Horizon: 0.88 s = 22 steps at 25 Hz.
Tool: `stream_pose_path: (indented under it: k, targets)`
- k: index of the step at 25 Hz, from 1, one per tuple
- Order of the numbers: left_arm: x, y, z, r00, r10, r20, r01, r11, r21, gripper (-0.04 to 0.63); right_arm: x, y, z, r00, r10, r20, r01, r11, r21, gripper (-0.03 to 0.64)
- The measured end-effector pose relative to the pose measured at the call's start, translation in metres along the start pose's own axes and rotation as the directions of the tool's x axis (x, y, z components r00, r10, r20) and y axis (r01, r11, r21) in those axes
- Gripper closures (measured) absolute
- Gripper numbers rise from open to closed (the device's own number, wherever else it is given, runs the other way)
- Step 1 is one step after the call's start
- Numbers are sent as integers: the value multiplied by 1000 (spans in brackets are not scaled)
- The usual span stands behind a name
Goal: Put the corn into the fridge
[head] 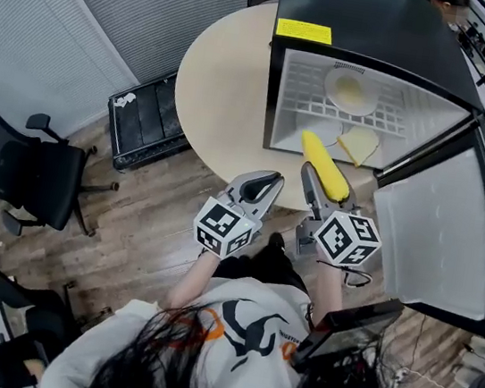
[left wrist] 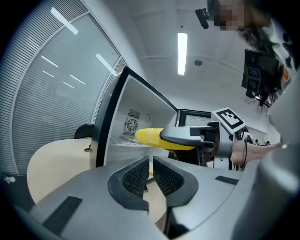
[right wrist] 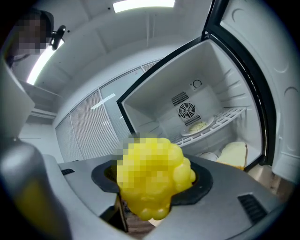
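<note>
Bright ceiling strip light [left wrist: 182,53] glares; gripper views bulge at edges.

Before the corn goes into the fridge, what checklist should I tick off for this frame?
1. Grip: yellow corn cob clamped in the right tongs: ok.
2. Access: black mini fridge with its white-lined door wide open: ok.
3. Aim: cob points into the opening, tip at the threshold: ok.
4. Landing room on the fridge floor beside the pale bread slice: cannot tell.
5. Left tongs shut, empty, apart from the cob: ok.
</note>
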State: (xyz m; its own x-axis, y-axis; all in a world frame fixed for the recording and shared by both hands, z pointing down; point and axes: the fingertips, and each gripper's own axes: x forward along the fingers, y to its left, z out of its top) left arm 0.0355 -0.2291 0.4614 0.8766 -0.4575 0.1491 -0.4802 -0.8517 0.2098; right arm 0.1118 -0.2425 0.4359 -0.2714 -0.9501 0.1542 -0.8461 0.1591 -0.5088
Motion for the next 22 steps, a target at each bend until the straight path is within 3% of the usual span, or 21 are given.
stream_pose_path:
  k: [10, 22]
  targets:
    - [37, 23, 11, 996, 84, 21, -84, 996, -5, 577, 51, -27, 26, 996, 61, -58, -66, 994, -92, 360]
    - [48, 43, 14, 985, 171, 25, -170, 985, -25, 577, 126, -53, 31, 989, 39, -141, -74, 965, -252, 359]
